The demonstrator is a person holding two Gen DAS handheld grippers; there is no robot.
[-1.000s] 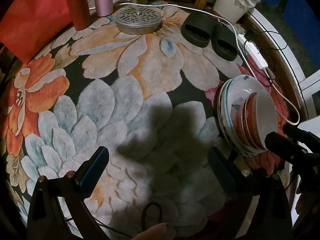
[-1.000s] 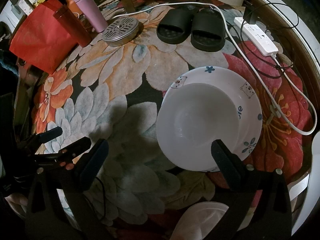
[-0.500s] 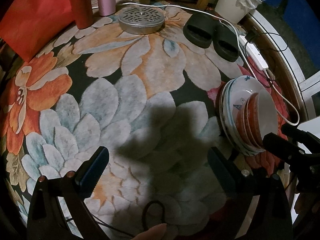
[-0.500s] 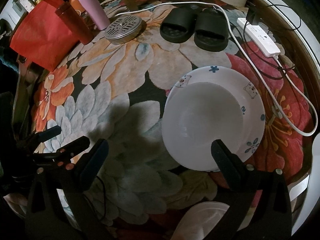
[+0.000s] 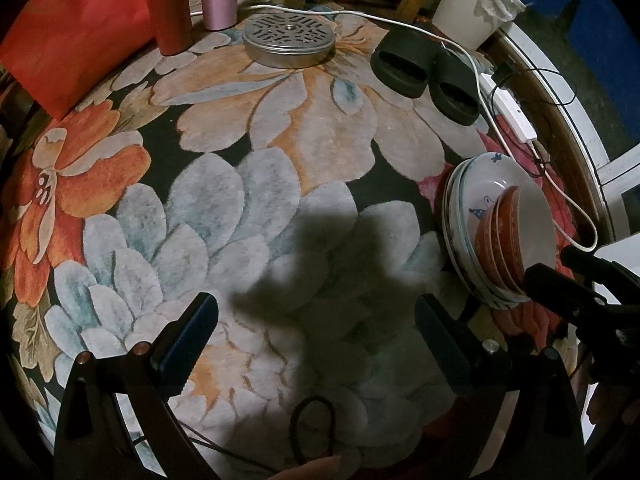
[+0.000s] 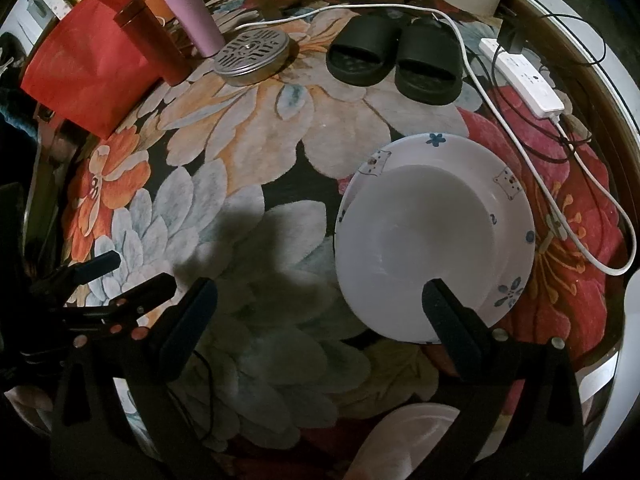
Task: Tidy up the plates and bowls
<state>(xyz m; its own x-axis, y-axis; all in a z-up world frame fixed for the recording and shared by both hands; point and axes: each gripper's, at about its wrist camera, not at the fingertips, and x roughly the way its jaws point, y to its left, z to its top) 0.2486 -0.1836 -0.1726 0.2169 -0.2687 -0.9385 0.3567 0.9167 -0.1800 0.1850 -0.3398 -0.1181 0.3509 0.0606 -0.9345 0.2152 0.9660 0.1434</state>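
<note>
A stack of white plates (image 6: 516,204) with blue and cat prints lies on the flowered carpet, right of centre. On the stack sit nested bowls (image 5: 496,240), orange-red outside; the top bowl (image 6: 416,248) is white inside. My right gripper (image 6: 318,300) is open above the carpet, and its right finger (image 6: 444,312) overlaps the bowl's near rim. My left gripper (image 5: 316,320) is open over bare carpet, left of the stack, with nothing between its fingers. Each gripper shows in the other's view: the right gripper (image 5: 560,284) beside the stack, the left gripper (image 6: 116,280) at the far left.
Black slippers (image 6: 392,56), a white power strip (image 6: 524,80) and its cable (image 6: 532,168) lie behind the stack. A perforated metal lid (image 5: 288,38), pink (image 6: 192,8) and red tumblers (image 5: 168,4) and a red bag (image 6: 84,60) stand at the back left. A white dish (image 6: 408,436) is near my right gripper.
Both views have drifted slightly, so the stack sits a little further right in the right wrist view. Both grippers stay open and the dishes have not moved on the carpet.
</note>
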